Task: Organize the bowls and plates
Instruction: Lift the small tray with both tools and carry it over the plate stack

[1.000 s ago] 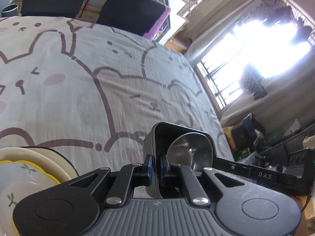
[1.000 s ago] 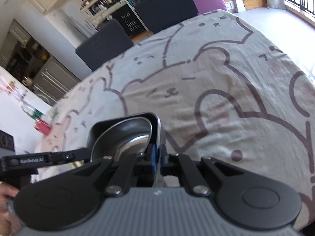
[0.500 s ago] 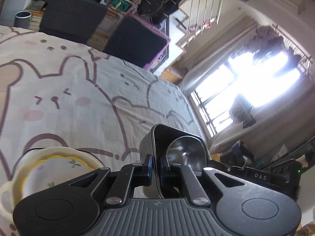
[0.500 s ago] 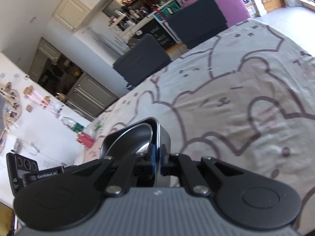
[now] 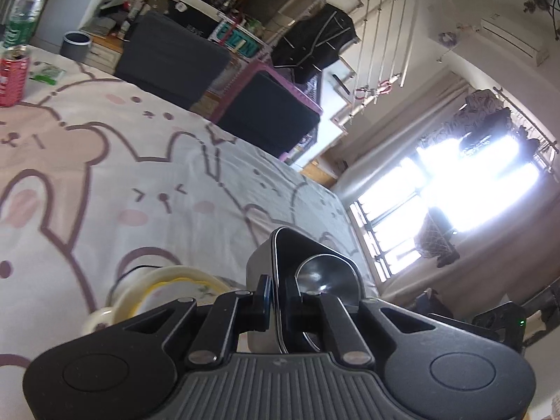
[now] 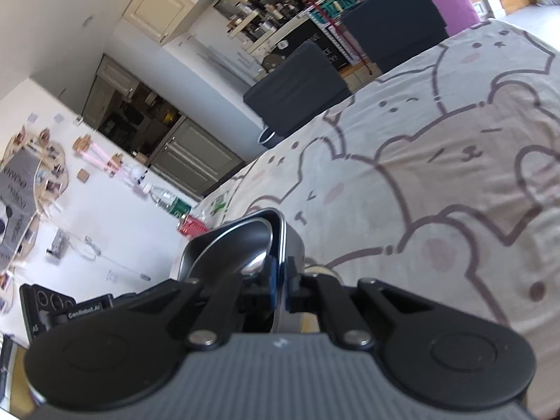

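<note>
Left gripper (image 5: 276,297) and right gripper (image 6: 278,288) each clamped tight on opposite walls of dark metal bowl (image 5: 308,266); bowl held above bear-print tablecloth (image 5: 157,182); yellow-rimmed dish (image 5: 154,287) just below; judged mid-carry, stacking not yet done.

The metal bowl (image 5: 315,273) has a polished, mirror-like inside, a thin bright rim and a duller, brushed-looking grey outer wall. Both grippers look like matt black plastic, the left gripper (image 5: 276,292) and the right gripper (image 6: 278,287) alike, with ribbed grey housings, blue pads and shiny metal rivets. The tablecloth (image 5: 140,175) is soft, matt printed cloth. Near left, the cream plate (image 5: 140,290) looks like glossy glazed ceramic. Far left, the red can (image 5: 13,73) has a slight sheen.
</note>
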